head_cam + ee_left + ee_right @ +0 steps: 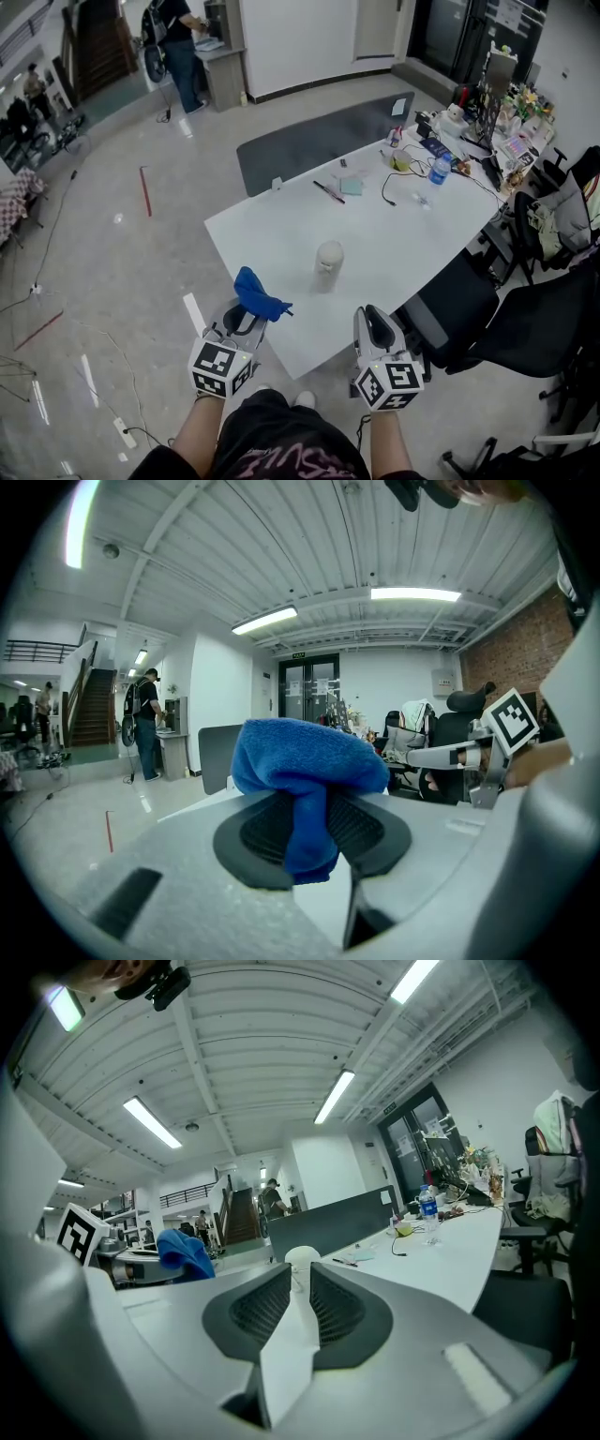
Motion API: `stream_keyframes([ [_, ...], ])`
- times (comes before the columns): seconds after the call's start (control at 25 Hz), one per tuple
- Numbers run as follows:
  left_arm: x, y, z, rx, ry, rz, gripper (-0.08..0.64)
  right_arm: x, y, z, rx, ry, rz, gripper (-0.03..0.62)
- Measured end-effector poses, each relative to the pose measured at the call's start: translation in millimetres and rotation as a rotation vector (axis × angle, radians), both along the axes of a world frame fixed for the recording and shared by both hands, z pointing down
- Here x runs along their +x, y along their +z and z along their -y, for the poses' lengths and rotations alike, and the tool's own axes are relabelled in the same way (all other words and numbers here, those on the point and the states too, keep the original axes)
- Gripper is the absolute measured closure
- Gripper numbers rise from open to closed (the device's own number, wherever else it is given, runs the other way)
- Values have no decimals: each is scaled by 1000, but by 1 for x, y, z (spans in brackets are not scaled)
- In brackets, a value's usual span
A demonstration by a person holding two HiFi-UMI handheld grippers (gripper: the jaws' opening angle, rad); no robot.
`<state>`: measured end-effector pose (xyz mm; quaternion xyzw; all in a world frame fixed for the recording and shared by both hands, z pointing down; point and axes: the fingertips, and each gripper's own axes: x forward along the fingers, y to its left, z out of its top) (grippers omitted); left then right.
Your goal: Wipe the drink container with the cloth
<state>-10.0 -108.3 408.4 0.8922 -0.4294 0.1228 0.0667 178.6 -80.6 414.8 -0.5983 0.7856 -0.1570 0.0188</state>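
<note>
The left gripper (246, 320) is clamped on a bunched blue cloth (259, 296), which bulges out above its pads and hangs at the near edge of the white table (272, 234). The right gripper (374, 324) holds nothing, its jaws a narrow gap apart. The white drink container (328, 262) stands upright on the table ahead, between the two grippers and touching neither

Left tool (247, 321) clamped; right tool (374, 321) slightly parted.
</note>
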Motion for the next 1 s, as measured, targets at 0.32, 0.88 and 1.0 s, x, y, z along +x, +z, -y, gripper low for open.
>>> stream_keyframes([
  [0.32,12,-1,9,-4,20,4,462,3,-7,12,6,-15,-1,497],
  [0.88,10,15,49,-39,56,-2,462,-15,-5,62,-7,-32,-10,399],
  [1.0,8,19,59,-52,69,-3,462,-20,-3,74,-20,-32,-10,377],
])
